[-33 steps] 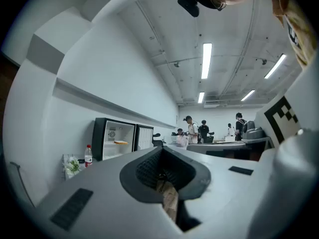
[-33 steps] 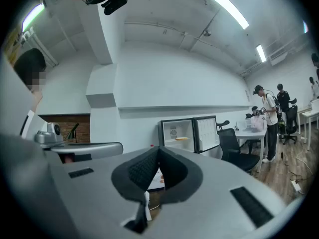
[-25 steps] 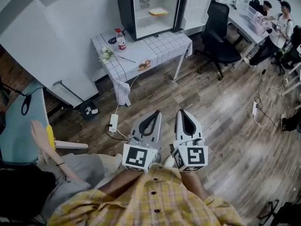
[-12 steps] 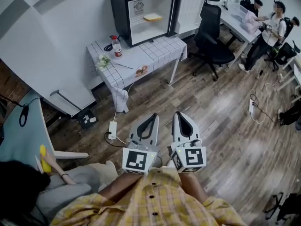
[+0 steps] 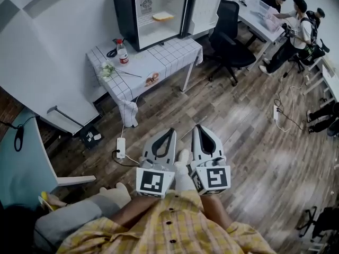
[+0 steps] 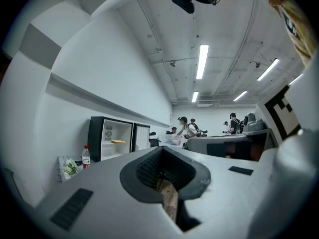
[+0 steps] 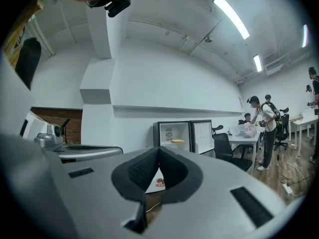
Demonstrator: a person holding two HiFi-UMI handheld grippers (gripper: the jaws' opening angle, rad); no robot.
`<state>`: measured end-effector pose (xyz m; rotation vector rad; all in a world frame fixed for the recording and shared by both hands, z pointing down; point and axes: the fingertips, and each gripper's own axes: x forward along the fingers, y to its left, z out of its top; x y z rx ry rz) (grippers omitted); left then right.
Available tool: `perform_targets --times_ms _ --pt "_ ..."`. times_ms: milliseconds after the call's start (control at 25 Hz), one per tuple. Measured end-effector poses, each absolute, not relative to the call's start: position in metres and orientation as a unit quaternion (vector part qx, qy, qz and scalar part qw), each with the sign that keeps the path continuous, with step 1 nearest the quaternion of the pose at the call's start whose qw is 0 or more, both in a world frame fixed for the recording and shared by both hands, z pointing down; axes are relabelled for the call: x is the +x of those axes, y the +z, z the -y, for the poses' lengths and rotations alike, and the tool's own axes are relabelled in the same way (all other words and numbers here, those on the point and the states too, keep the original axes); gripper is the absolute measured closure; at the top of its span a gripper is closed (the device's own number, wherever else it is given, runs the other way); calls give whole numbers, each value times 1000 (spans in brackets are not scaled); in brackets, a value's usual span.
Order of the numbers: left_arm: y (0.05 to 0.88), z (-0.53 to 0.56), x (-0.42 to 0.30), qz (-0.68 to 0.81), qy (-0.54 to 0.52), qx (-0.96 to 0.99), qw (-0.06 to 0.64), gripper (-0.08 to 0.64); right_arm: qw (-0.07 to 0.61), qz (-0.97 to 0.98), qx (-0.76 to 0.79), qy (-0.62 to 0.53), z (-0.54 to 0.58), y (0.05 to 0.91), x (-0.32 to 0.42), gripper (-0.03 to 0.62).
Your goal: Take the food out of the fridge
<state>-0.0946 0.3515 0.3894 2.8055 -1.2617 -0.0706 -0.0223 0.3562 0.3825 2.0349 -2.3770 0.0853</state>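
Note:
A black mini fridge (image 5: 151, 12) stands on a table with a white checked cloth (image 5: 175, 52) at the far wall, its door (image 5: 204, 9) swung open to the right. A flat yellow-brown piece of food (image 5: 163, 16) lies on the upper shelf. My left gripper (image 5: 170, 132) and right gripper (image 5: 200, 127) are side by side close to my body, pointing level toward the fridge and still far from it, both shut and empty. The fridge (image 6: 110, 143) with its food (image 6: 118, 142) shows small in the left gripper view. In the right gripper view the fridge (image 7: 172, 136) and food (image 7: 177, 141) sit above the jaws.
On the table are a red-capped bottle (image 5: 123, 53), flowers (image 5: 107, 70) and a small snack (image 5: 152, 79). A black office chair (image 5: 228, 36) stands right of the table. A power strip (image 5: 120, 147) and cable lie on the wood floor. People work at desks (image 5: 265, 20) at the far right.
The fridge and table have shifted left in the head view and the floor has slid under me. The seated person at lower left has dropped toward the corner. Both grippers stay shut.

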Motion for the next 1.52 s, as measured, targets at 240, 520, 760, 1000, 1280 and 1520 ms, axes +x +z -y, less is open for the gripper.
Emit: perform_targets --times_ms 240,520,760,1000,1280,1520 --pt "396 -313 -81 418 -16 908 30 555 1 760 649 25 -315 388 -4 586" --pt "401 -245 -51 429 -16 902 35 555 5 768 639 31 -247 398 28 586" --pt "397 -176 -13 436 -20 899 34 555 6 773 634 34 -180 398 64 586" --pt "393 -116 20 451 -15 892 31 555 6 782 622 40 -121 393 97 586" --pt "390 -64 45 480 -9 876 35 555 4 800 599 44 -68 393 123 586" --pt "388 -45 55 493 -4 869 39 555 0 807 589 52 -46 391 134 586"
